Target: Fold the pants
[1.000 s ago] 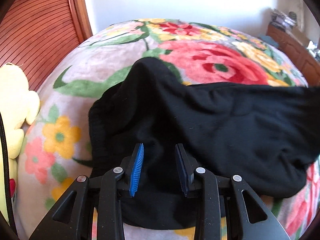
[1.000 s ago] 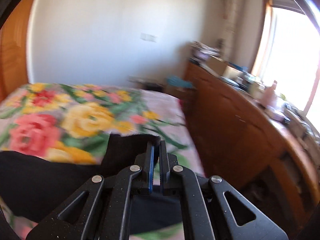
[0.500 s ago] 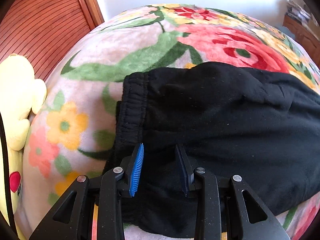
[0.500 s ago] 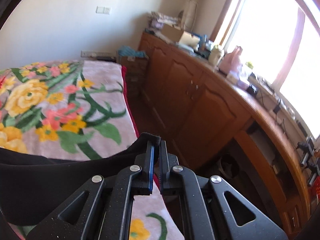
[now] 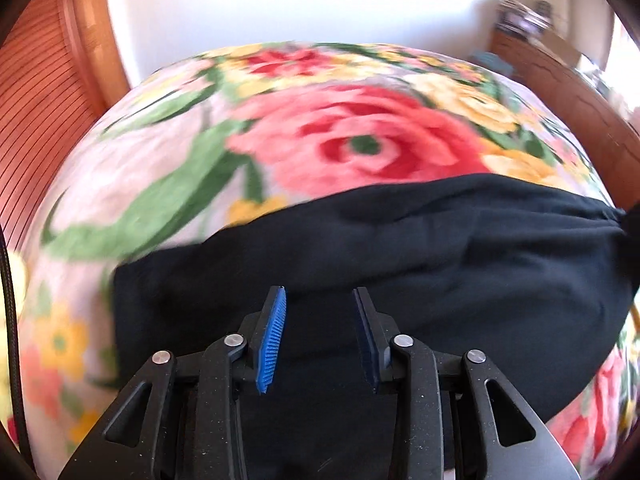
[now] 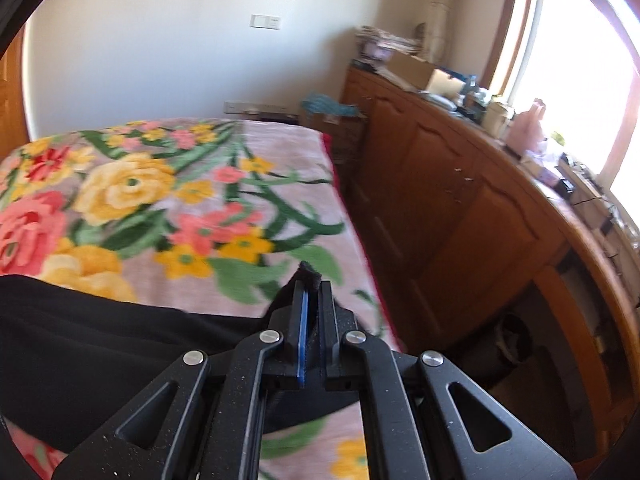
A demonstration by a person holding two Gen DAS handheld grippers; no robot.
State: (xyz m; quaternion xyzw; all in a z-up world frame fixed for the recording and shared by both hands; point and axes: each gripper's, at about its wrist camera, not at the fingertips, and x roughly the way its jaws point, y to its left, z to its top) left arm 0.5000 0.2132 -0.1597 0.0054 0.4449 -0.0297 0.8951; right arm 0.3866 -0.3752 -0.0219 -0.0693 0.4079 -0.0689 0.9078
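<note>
The right tool [image 6: 311, 284] is clamping a corner of the pants [image 5: 400, 248] lying on the bed [image 5: 168, 152]; the left tool [image 5: 320, 304] is opening, gripping nothing. Laying out; next, folding over.

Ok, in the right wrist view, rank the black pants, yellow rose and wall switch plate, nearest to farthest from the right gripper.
1. black pants: pinched in the right gripper.
2. yellow rose: on the blanket, upper left.
3. wall switch plate: on the far wall.
</note>
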